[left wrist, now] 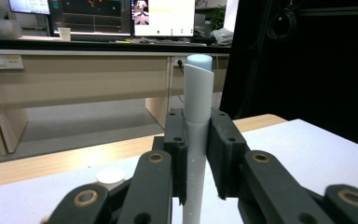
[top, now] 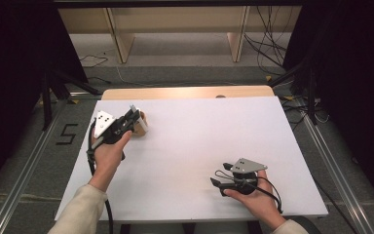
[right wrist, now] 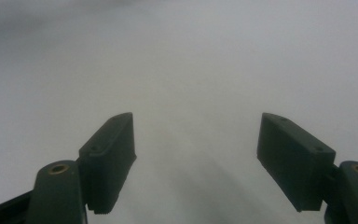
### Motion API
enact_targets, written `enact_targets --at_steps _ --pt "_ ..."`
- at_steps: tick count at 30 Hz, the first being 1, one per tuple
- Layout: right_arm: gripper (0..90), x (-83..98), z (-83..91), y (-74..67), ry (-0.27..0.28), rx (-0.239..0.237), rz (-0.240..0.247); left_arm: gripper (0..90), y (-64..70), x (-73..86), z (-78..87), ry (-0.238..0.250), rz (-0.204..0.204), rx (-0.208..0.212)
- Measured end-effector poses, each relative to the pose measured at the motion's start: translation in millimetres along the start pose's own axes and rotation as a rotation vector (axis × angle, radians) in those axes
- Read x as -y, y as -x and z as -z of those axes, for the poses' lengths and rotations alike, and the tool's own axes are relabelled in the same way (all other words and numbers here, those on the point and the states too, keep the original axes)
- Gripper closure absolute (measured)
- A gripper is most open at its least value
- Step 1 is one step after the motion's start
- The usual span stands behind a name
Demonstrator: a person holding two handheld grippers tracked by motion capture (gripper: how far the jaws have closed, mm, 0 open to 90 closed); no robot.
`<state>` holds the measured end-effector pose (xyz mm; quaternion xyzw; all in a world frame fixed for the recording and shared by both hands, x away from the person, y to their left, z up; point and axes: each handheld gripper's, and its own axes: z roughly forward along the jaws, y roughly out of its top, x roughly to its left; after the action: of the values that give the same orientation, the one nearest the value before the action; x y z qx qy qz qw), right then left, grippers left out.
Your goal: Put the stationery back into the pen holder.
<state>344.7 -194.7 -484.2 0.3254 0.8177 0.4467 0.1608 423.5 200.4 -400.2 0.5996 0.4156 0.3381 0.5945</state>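
A white tube (left wrist: 199, 88) with a pale blue tip stands upright between the jaws of my left gripper (left wrist: 198, 128), which is shut on its lower part. In the high view the left gripper (top: 132, 117) hovers over the table's far left, and the tube's tip (top: 132, 107) pokes out past the jaws. A small tan and white round thing (top: 141, 124) sits right beside those jaws, and its white top (left wrist: 110, 176) lies low at the left in the left gripper view. My right gripper (top: 219, 176) rests near the front right, jaws open and empty over bare white table (right wrist: 196, 140).
The white tabletop (top: 199, 141) has a wooden strip (top: 185, 92) along its far edge. Beyond it stands a wooden desk (left wrist: 74, 79) with monitors. Black curtains flank both sides and cables (top: 268, 44) trail on the floor at the back right.
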Motion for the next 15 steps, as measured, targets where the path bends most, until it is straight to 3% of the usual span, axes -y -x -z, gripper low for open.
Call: enact_targets --at_steps 15 --pt "28.0 0.3 0.0 0.0 0.001 -0.001 0.0 78.1 -9.3 -3.9 -14.5 0.001 -0.023 -0.047"
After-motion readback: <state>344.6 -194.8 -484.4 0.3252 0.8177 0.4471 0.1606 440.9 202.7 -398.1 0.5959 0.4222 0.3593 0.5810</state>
